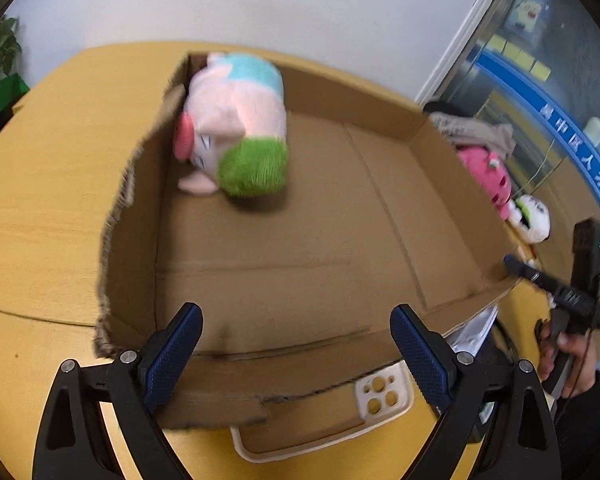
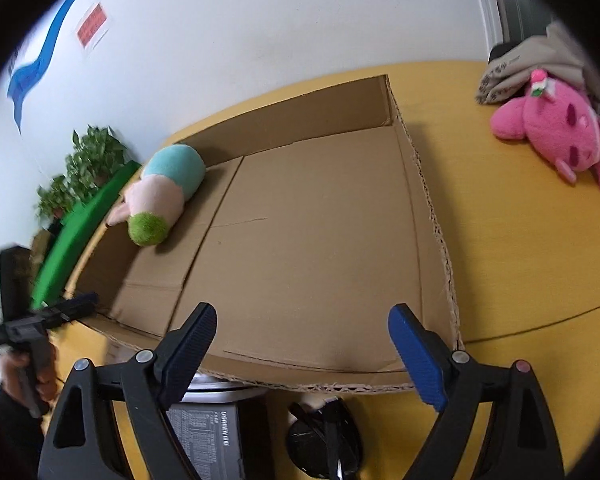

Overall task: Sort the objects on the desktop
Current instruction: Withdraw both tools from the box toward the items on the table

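Both claws, the left gripper (image 1: pixel 296 356) and the right gripper (image 2: pixel 302 354), gape empty above the cardboard box (image 1: pixel 380 216); ahead lies the pig plush (image 1: pixel 232 128), seemingly sorted, while the pink plush (image 2: pixel 560 136) waits outside, right.

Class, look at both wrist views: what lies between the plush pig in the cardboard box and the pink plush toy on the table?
Bare box floor, then the cardboard box wall, then bare table. The right wrist view shows it between plush pig and pink plush toy.
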